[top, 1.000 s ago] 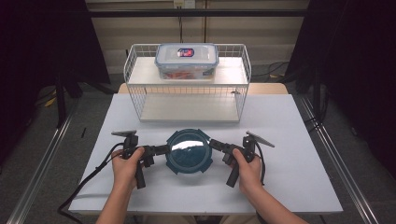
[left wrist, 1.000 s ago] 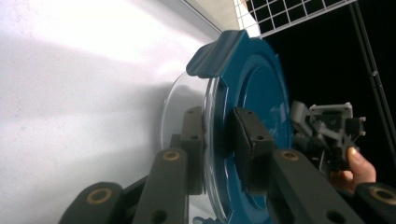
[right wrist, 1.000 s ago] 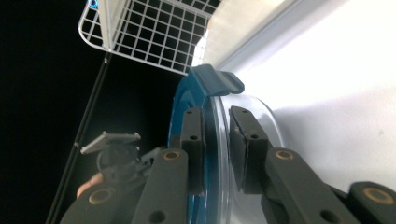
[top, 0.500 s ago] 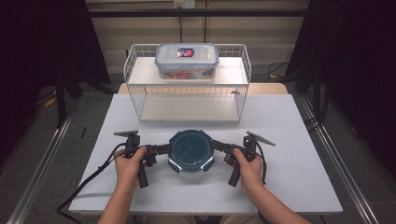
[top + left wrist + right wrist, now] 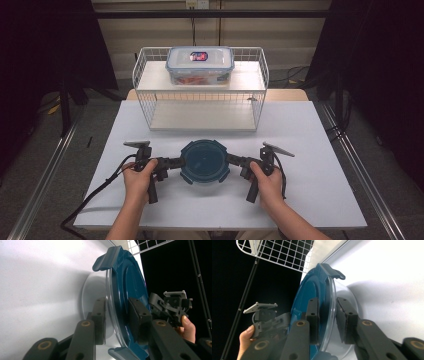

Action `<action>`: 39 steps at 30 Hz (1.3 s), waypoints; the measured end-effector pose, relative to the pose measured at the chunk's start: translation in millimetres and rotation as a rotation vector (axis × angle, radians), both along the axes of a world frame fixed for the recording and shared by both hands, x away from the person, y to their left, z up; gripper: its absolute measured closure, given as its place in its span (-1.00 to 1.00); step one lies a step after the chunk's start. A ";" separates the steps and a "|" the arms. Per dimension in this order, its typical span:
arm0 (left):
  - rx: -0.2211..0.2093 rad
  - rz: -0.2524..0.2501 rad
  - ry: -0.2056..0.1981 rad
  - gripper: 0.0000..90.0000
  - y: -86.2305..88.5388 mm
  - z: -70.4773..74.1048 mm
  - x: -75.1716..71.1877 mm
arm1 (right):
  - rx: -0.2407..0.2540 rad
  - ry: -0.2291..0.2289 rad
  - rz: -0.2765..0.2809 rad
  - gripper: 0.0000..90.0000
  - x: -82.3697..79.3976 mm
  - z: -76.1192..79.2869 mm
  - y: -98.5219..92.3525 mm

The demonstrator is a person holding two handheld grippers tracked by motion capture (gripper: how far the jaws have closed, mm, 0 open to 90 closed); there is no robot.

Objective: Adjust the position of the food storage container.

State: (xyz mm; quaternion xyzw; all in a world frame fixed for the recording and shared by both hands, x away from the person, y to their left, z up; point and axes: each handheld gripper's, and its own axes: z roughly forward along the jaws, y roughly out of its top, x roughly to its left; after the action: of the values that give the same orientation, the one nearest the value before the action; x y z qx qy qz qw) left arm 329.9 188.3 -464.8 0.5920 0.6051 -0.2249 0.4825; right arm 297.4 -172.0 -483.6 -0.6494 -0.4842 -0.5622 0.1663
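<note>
Round container [image 5: 205, 161] with a teal lid sits on the white surface [image 5: 310, 150], its glass bowl hidden beneath the lid from above. Left tongs [image 5: 176, 162], jaws just easing apart, straddle its rim; right tongs [image 5: 233, 160] clamp the rim. Behind stands a wire rack [image 5: 145, 75]; dark curtains [image 5: 45, 45] surround.

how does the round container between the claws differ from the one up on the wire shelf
The round container has a dark teal lid; the rectangular container has a clear lid with a label. The round one sits on the white table between both claws, while the rectangular one rests on the wire shelf, untouched. Both are clear-walled with clip-on lids.
</note>
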 end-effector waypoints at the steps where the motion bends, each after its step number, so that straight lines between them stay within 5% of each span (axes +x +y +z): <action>1: -0.001 0.000 -0.003 0.57 0.2 0.0 -0.1 | 0.007 0.005 -0.005 0.64 -0.5 -0.3 0.2; 10: -0.007 0.040 0.013 0.62 1.2 2.3 -1.9 | 0.016 0.012 -0.022 0.67 -2.3 -0.2 0.5; 14: -0.018 0.070 -0.035 0.68 5.4 8.6 -2.1 | 0.066 -0.007 -0.025 0.70 -2.5 3.4 2.5; 23: -0.055 0.090 -0.054 0.68 13.0 20.3 -2.2 | 0.080 -0.027 -0.024 0.69 -0.1 11.6 8.4; 31: -0.049 0.103 -0.117 0.69 11.5 46.6 -3.4 | 0.101 -0.043 -0.018 0.69 2.7 23.4 9.2; 36: -0.047 0.110 -0.141 0.69 11.6 61.9 -4.0 | 0.070 -0.048 -0.001 0.68 4.8 37.1 9.9; 39: -0.080 0.124 -0.146 0.69 13.1 72.8 -4.0 | 0.082 -0.057 -0.004 0.68 7.3 44.6 11.0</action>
State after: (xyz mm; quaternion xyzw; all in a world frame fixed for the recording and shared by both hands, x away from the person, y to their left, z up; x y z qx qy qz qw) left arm 325.8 201.4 -392.0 0.5483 0.5945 -0.1750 0.5616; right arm 304.7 -161.0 -439.1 -0.6267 -0.4643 -0.6001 0.1777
